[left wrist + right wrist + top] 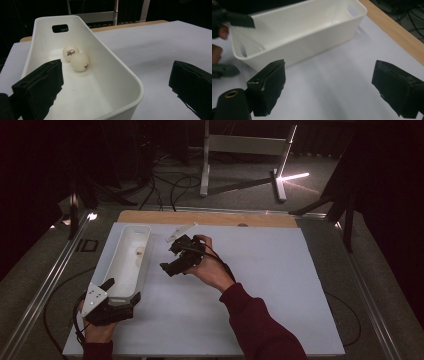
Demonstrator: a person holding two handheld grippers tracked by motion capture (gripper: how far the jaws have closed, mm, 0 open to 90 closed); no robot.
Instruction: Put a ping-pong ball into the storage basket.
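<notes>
Your left gripper (122,292) stood spread astride the near end wall of the white bin (130,82), whose long axis ran away from you, two ping-pong balls (79,61) inside. Your right gripper (172,255), spread and empty, hovered beside its right wall.

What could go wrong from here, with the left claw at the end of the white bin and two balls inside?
1. The left claw is open with its jaws astride the near end wall of the white bin; a shallow or off-centre bite might slip or tip the bin.
2. The two balls lie loose, so a jolt could send them rolling.
3. The right claw is open beside the bin and could bump it.
</notes>
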